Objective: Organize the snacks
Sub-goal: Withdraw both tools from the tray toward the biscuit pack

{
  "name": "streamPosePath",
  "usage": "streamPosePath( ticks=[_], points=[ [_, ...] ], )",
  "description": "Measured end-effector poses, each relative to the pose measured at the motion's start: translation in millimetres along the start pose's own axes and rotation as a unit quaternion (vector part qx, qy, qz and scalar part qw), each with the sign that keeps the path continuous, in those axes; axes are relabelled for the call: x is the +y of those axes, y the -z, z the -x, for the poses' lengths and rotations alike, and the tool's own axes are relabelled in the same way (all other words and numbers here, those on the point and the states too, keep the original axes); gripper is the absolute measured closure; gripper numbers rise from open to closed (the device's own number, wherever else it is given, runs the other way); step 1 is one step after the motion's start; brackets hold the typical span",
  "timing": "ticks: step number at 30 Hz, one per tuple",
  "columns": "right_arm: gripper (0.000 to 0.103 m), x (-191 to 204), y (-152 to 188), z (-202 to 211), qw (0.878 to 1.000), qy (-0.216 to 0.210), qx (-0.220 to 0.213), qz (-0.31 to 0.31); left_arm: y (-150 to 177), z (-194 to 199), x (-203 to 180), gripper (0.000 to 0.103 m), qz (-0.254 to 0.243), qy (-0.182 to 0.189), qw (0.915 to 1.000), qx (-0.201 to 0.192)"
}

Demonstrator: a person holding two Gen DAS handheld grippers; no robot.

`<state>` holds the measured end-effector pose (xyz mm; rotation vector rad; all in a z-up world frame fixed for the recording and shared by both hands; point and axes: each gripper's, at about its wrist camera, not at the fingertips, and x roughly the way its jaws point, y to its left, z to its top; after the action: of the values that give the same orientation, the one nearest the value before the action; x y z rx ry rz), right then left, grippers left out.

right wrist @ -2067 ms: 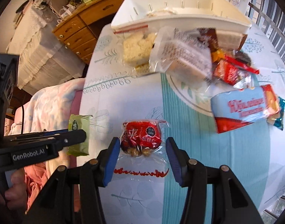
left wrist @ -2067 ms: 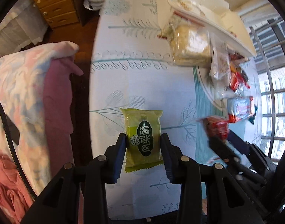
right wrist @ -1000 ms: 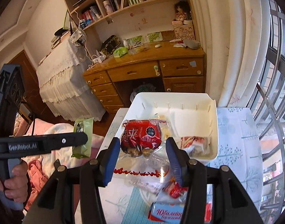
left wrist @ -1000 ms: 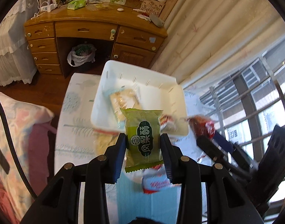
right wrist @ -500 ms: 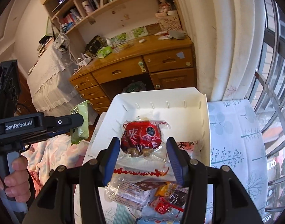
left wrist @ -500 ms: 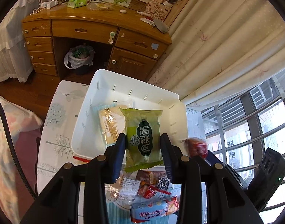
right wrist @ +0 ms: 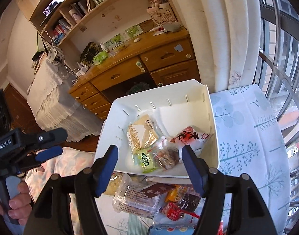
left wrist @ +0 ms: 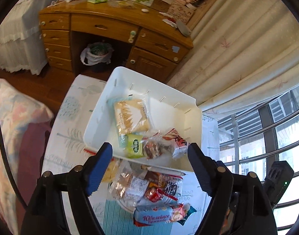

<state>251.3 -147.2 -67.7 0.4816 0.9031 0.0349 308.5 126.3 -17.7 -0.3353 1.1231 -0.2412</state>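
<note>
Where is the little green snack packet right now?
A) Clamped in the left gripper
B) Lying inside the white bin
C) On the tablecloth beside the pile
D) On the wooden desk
B: the green packet lies on the floor of the white bin, next to a red-wrapped snack, while the left gripper stands open with nothing between its pads.

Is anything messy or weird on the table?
Nothing looks broken or spilled. The white bin holds a few snacks, but a jumbled pile of snack packets is lying loose on the table in front of it.
</note>
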Motion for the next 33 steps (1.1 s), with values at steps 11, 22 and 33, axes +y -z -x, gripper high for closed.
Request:
streamPosePath(
  ticks=[11,22,33],
  points=[
    [0.034,-15.6,18.5,42.9,1.000,-0.022,-0.007,-0.016,63.4,51.7,22.9,0.024,0.019,-0.031,0.9993,-0.001],
    [0.033,-10.9,70.1,110.2,0.996,0.017,-0.051,-0.069,122.9,100.9,56.5,0.024,-0.001,-0.001,1.0000,0.006],
    [0.033,-2.6,160.5,136.1,0.989,0.091,-0.037,-0.107,169.6,103.6,81.4,0.024,-0.059,0.012,0.9967,0.055]
  ],
)
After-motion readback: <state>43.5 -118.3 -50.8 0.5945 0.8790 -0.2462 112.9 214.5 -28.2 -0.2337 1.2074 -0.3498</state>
